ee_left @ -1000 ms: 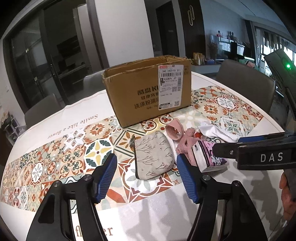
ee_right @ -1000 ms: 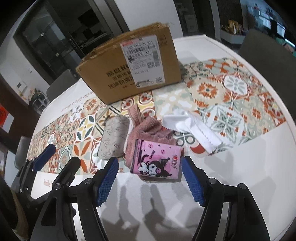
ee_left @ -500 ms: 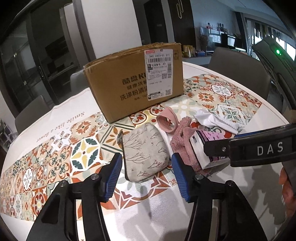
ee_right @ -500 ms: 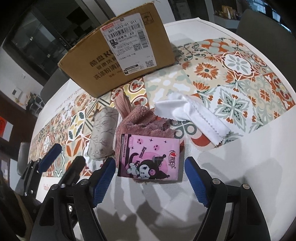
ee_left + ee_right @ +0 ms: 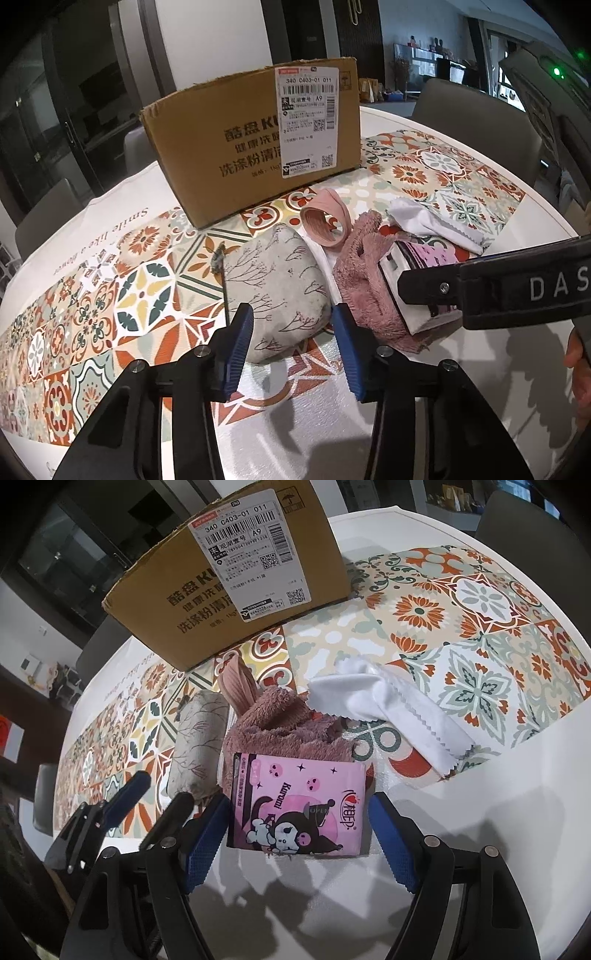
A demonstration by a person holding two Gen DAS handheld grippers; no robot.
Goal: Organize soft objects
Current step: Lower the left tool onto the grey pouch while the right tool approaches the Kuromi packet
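A grey fabric pouch [image 5: 275, 288] with a branch print lies on the patterned runner; it also shows in the right wrist view [image 5: 195, 746]. My left gripper [image 5: 291, 339] is open, its blue pads on either side of the pouch's near end. A pink Kuromi tissue pack [image 5: 299, 808] rests on a fluffy pink cloth [image 5: 284, 727]. My right gripper [image 5: 299, 843] is open, with its pads on either side of the pack. A pink band [image 5: 327, 221] and a white cloth [image 5: 391, 705] lie behind. An open cardboard box [image 5: 258, 144] stands at the back.
The round white table [image 5: 480, 812] carries a tiled runner [image 5: 92, 295]. Grey chairs [image 5: 476, 125] stand around the far edge. The right gripper's arm [image 5: 517, 284] crosses the left wrist view at the right, over the tissue pack.
Both grippers have moved forward and down. The left pads now flank the grey pouch and have narrowed a little; the right pads now flank the tissue pack.
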